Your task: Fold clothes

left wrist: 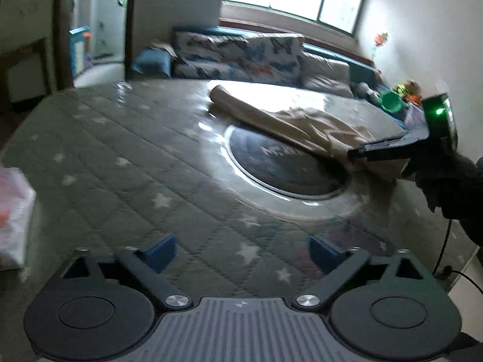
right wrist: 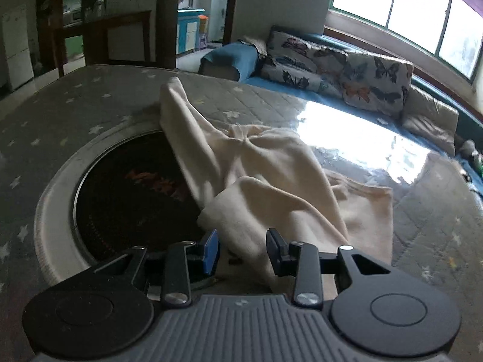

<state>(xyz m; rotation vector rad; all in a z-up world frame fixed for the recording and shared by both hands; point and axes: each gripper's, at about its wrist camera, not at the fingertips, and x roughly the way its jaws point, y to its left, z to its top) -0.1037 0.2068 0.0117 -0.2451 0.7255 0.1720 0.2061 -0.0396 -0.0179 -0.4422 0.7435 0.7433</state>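
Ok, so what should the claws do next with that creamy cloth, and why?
Probably close the right claw on the cream cloth. A crumpled end of it lies between that claw's open fingers, unpinched, while the left claw gapes wide over the quilted table cover, holding nothing. The cloth likely needs a grip before any fold.

Black-armed left claw (left wrist: 244, 252) with blue pads (left wrist: 160, 250), silver screws, ribbed grey body.

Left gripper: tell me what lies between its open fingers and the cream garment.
Only bare grey star-quilted table cover and the dark round inset lie between the left gripper and the cream garment, seen in the left wrist view.
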